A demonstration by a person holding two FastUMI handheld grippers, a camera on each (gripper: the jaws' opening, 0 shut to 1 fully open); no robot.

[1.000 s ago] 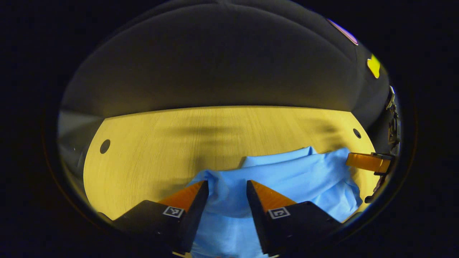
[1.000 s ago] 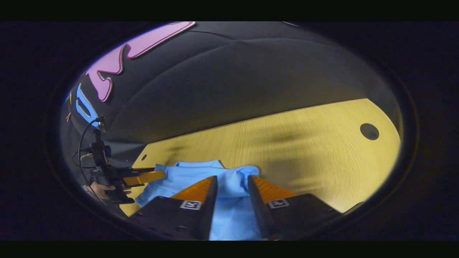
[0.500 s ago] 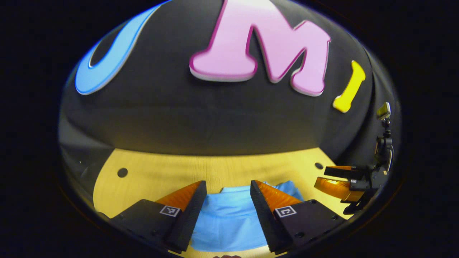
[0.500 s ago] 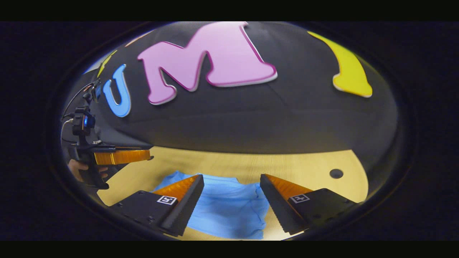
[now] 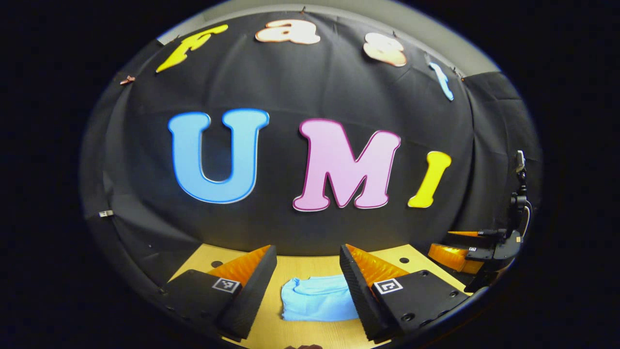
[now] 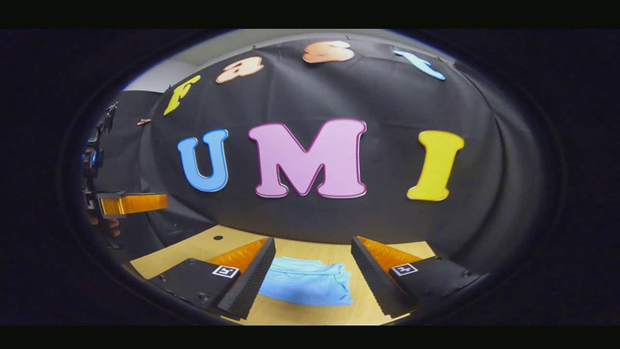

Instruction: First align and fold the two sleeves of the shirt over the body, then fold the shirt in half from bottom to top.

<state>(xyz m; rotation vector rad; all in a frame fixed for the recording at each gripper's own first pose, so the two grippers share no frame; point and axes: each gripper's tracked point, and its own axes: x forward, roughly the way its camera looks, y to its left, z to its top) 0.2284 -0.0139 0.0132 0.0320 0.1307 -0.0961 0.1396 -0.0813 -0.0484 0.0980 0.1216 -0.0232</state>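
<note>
Wooden table (image 5: 310, 334), folded blue shirt (image 5: 317, 304).

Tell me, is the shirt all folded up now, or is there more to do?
It looks finished. The blue shirt lies on the wooden table as a small folded bundle, no sleeves sticking out. Nothing is in hand: the left gripper and the right gripper are both open, above the table and apart from the cloth. Nothing seems left, though the fold's neatness is hard to judge from here.

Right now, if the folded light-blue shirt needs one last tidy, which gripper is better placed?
Slightly the left gripper, a judgement: the folded light-blue shirt lies between its open fingers. The right gripper, also open, has it off toward one finger. Both are lifted off the wooden table.
</note>
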